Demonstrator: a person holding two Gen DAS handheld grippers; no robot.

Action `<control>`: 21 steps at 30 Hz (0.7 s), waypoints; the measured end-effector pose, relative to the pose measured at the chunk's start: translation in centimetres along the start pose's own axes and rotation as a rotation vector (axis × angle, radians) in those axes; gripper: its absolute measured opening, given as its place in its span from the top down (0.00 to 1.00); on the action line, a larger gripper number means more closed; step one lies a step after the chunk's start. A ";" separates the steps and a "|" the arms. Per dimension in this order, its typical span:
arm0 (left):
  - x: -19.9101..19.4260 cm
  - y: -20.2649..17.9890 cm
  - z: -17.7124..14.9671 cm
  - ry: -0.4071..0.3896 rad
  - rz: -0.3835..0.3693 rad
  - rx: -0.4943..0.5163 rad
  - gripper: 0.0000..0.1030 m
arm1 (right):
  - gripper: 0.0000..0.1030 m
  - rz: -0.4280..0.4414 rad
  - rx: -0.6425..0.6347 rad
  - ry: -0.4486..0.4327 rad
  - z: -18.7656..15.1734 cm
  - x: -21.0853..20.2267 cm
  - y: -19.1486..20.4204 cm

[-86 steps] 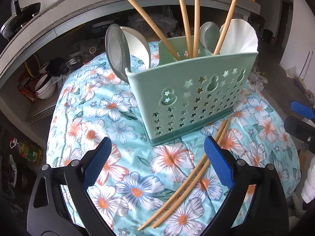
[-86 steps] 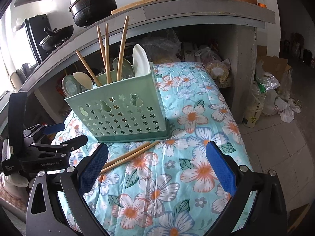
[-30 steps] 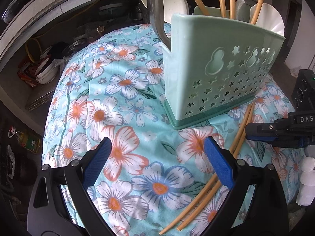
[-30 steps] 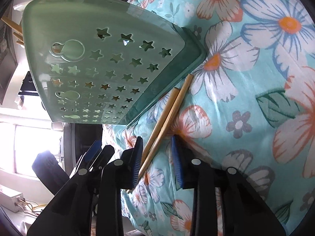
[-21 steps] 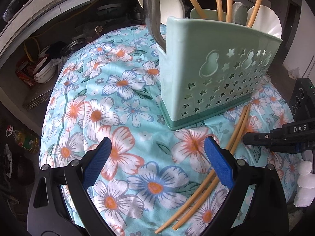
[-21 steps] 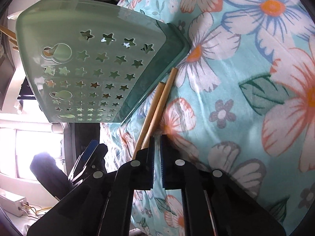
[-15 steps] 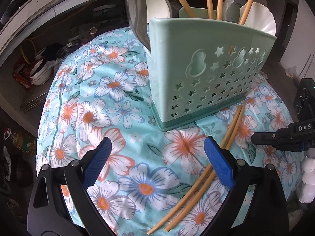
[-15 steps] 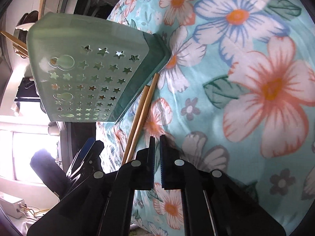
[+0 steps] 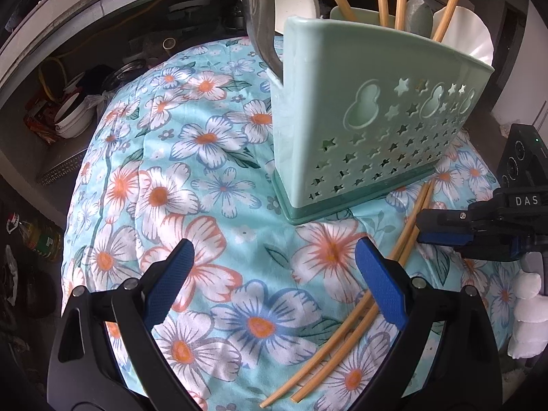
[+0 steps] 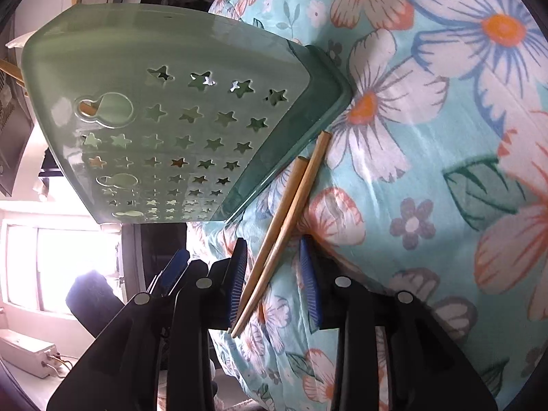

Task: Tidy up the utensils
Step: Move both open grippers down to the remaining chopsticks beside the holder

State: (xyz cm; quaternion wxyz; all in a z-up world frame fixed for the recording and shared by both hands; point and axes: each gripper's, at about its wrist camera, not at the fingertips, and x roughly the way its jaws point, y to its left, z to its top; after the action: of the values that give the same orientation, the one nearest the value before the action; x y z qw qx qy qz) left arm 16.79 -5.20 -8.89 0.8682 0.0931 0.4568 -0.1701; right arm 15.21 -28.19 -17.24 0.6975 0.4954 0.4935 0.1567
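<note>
Left wrist view: the left tool (image 9: 272, 270) hangs wide open and empty over the flowered cloth (image 9: 205, 144). Right of it the green holder (image 9: 370, 137) stands with spoons and chopsticks inside. Two loose chopsticks (image 9: 356, 315) lie side by side at its base, running toward the near edge. At far right, the right tool (image 10: 274, 274) straddles them, its jaws opening, pads not pressing. The sticks look light, stiff and smooth, likely to roll or splay; gripping both together near mid-length seems safest.
</note>
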 end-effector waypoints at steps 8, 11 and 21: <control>0.2 0.0 0.2 0.000 -0.003 0.006 0.12 | 0.90 0.020 0.034 -0.002 0.2 -0.3 -0.9; 0.2 -0.3 0.1 -0.002 -0.006 0.011 0.12 | 0.90 0.014 0.030 0.003 0.2 -0.5 -0.9; 0.2 -0.5 -0.1 0.002 -0.023 0.024 0.12 | 0.90 -0.104 0.016 -0.007 -1.4 -4.9 -2.0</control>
State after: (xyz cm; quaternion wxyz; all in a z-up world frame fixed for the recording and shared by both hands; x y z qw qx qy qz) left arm 16.67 -5.65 -9.10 0.8644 0.0986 0.4568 -0.1857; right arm 11.25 -31.85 -16.36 0.7025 0.4751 0.5174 0.1145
